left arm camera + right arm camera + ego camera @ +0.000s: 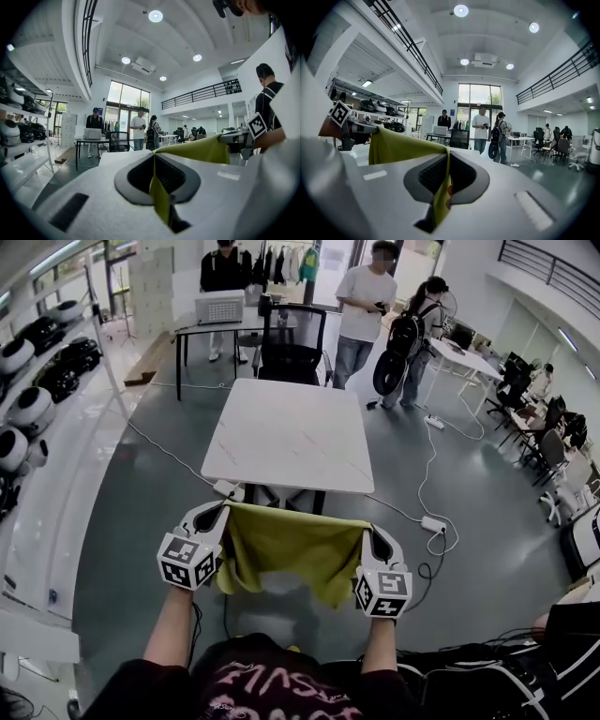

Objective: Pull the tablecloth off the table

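Note:
An olive-green tablecloth point(289, 547) hangs in the air between my two grippers, clear of the white table point(292, 437), whose top is bare. My left gripper point(225, 509) is shut on the cloth's left corner; in the left gripper view the tablecloth point(159, 194) is pinched between the closed jaws and stretches away to the right. My right gripper point(367, 532) is shut on the right corner; in the right gripper view the tablecloth point(440, 197) comes out of the jaws and runs left. Both grippers are held just in front of the table's near edge.
A black office chair point(291, 351) stands behind the table, with a desk carrying a white box point(219, 307) farther back. Three people stand at the back. Cables and a power strip point(434, 523) lie on the floor to the right. Shelves with helmets point(33, 409) line the left side.

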Demonstrator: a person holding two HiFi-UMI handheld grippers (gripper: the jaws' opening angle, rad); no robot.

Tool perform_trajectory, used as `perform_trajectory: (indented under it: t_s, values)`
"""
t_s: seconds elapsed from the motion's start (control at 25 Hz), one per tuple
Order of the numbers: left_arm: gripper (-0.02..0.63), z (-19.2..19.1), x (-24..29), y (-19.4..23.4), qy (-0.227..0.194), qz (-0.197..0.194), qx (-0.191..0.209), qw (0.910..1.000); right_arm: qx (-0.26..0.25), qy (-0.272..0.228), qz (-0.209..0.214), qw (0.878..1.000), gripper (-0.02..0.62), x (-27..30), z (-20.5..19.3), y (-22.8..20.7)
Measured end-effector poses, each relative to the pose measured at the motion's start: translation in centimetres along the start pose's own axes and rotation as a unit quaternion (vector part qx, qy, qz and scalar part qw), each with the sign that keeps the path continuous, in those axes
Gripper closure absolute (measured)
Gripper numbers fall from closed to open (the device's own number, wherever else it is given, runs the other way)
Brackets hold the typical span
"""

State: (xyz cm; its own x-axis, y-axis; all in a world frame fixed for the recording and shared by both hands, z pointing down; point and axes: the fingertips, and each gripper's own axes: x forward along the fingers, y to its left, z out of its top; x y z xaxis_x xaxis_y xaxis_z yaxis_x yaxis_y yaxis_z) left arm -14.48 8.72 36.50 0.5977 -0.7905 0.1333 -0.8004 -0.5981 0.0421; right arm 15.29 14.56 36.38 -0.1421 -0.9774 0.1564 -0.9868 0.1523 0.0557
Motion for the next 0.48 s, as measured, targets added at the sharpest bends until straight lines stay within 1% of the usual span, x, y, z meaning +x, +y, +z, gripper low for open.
perform_trajectory:
  t_s: [0.48]
  values:
    - [0.598, 0.45, 0.42, -0.17, -0.009, -0.005, 0.000, 0.9999, -0.007, -0.012, -0.006, 1.000, 0.580, 0.00, 1.13, -0.46]
